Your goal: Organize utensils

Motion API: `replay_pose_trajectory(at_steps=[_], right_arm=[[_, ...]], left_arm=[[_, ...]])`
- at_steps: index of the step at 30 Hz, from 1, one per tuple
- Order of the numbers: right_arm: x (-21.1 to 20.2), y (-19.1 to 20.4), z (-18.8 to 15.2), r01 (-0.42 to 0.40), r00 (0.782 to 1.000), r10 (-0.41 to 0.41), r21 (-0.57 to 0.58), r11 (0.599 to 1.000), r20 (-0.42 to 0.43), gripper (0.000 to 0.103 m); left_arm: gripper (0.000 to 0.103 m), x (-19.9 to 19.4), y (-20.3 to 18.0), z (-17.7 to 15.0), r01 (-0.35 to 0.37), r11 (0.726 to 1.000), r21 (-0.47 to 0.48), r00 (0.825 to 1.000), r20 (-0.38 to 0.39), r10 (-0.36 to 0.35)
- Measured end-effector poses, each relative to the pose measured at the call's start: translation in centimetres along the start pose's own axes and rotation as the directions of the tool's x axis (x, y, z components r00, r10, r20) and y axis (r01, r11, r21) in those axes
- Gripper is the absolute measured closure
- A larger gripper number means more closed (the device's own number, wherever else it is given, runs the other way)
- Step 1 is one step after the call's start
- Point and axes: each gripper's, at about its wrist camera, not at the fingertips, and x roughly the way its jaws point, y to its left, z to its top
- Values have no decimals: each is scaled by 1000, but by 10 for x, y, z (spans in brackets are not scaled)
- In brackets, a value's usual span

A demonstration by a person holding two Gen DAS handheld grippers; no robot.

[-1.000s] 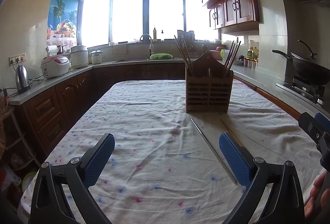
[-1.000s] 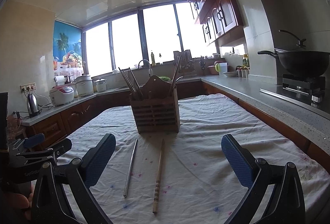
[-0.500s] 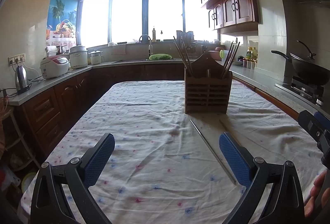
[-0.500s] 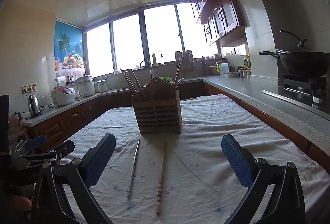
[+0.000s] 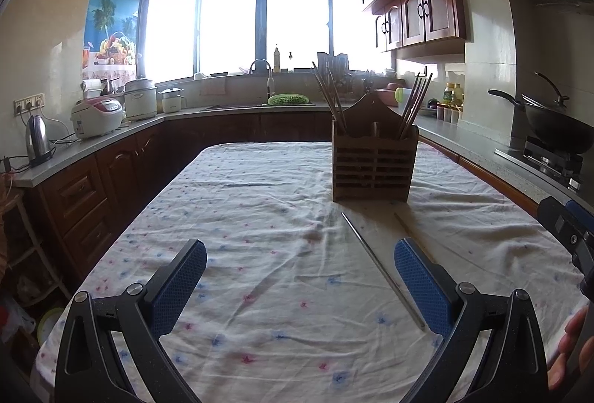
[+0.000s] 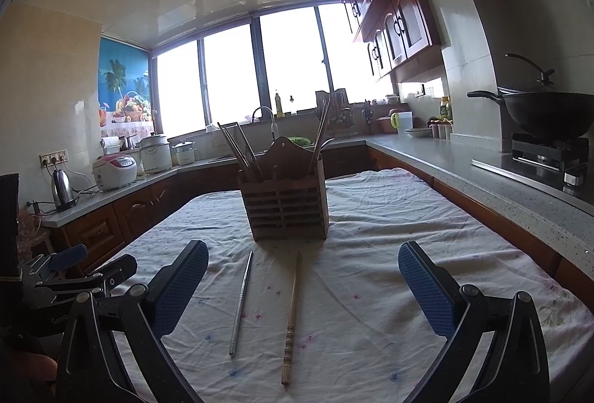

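Lengthwise, metal chopstick (image 6: 241, 302) and wooden chopstick (image 6: 291, 317) toward holder (image 6: 286, 208).

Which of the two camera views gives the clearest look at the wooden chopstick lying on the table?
The right wrist view: the wooden chopstick lies whole between the open tool's fingers, carved end nearest, beside the metal chopstick. In the left wrist view only its far end shows; a blue finger hides the rest.

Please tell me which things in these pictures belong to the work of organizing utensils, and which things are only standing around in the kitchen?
Belong to the job:
- metal chopstick lying on the tablecloth
- wooden chopstick lying beside it
- wooden utensil holder, already holding chopsticks
- left gripper and right gripper, both open and empty

Just standing around:
- kettle
- rice cooker
- wok
- green basket
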Motion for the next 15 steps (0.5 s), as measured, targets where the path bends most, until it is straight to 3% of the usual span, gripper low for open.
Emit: replay_pose_trajectory(at_steps=[15], right_arm=[[-1,3,1,-9,1000,9,-3,1000,2,0]], left_arm=[[1,0,-1,0,2,1000,0,1000,-2,-2]])
